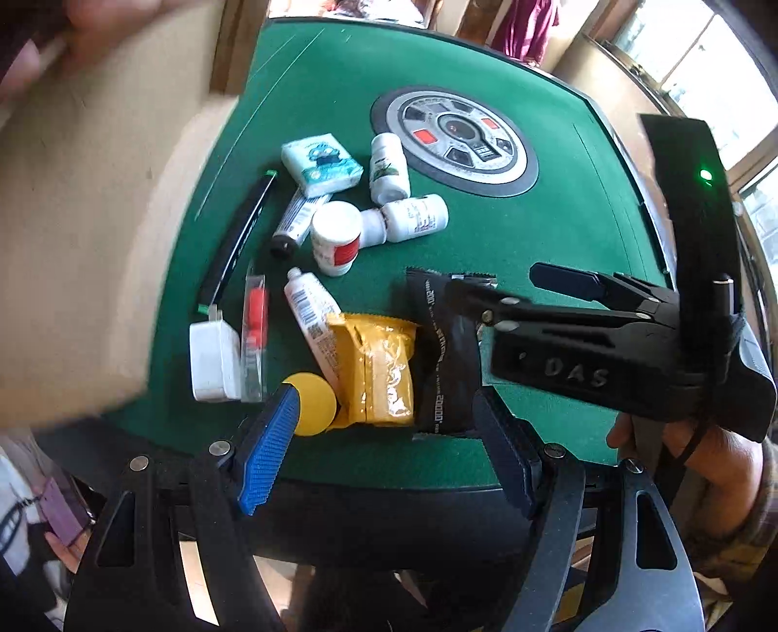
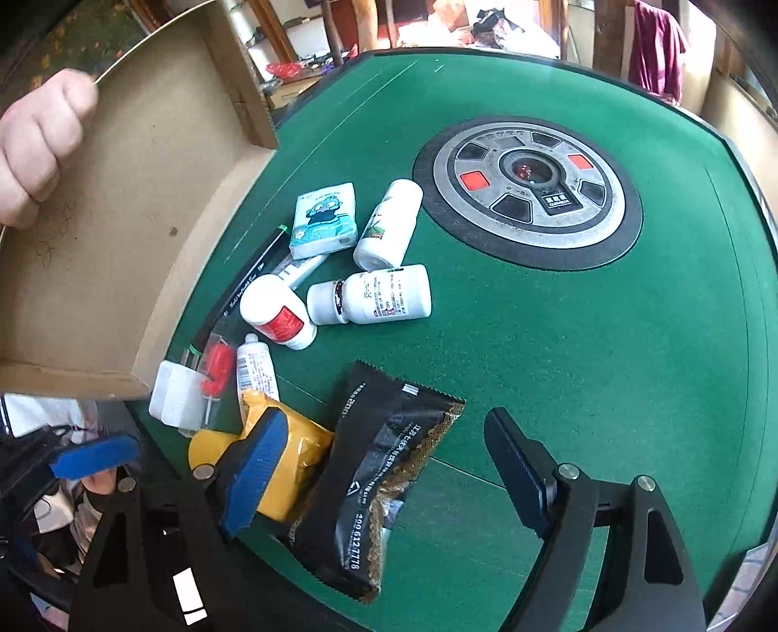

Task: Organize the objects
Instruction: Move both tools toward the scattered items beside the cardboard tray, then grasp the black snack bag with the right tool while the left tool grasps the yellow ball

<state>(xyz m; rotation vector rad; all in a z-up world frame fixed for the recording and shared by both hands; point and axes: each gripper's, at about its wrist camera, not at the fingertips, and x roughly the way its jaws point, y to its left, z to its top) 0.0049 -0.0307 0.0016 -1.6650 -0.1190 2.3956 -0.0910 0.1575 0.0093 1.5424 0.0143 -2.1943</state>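
A green-felt mahjong table in a sunlit room

The table (image 2: 559, 350) has a dark raised rim and a round silver control panel (image 2: 527, 192) with two red buttons set in its centre. Bright daylight comes through windows (image 1: 700, 68) with wooden frames at the upper right. A maroon garment (image 2: 654, 43) hangs beyond the far edge, beside wooden furniture (image 2: 272, 34) and cluttered surfaces that are too blurred to identify.
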